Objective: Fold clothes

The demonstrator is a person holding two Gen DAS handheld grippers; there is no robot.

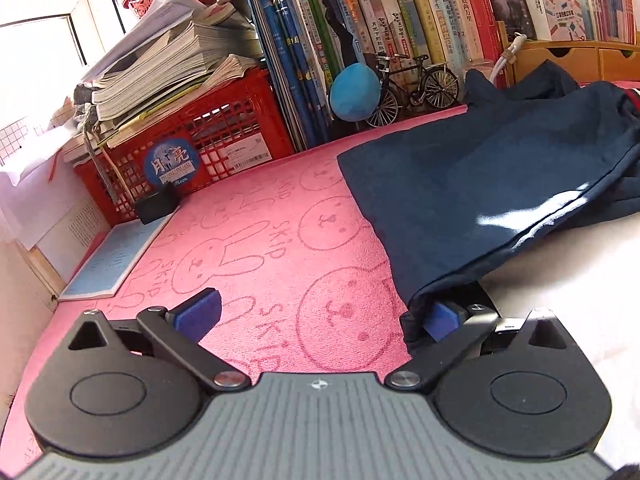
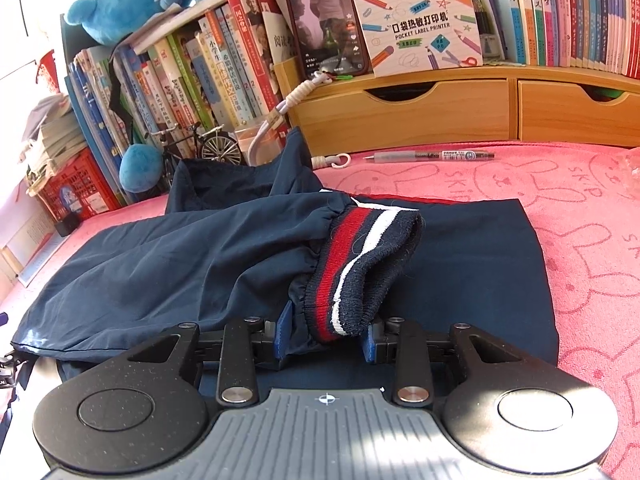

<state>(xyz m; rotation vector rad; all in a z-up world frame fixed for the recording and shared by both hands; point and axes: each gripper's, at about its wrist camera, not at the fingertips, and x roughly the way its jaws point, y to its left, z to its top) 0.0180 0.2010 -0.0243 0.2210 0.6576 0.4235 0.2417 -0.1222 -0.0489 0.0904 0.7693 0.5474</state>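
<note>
A box (image 2: 418,24) read "POCKET LABEL PRINTER". The right gripper (image 2: 326,332) jaws pinched the navy jacket's (image 2: 168,264) striped cuff (image 2: 360,264); the left gripper (image 1: 320,316) jaws stood spread, fabric draped over one.

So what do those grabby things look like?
Each hand-held gripper, left and right, has a ribbed grey body with a small compass-like mark, two round black discs, black linkage bars with silver rivets, and blue finger pads.

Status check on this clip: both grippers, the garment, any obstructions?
Left gripper open, empty. Right gripper shut on striped cuff. Navy jacket half-folded. Pen clear.
</note>
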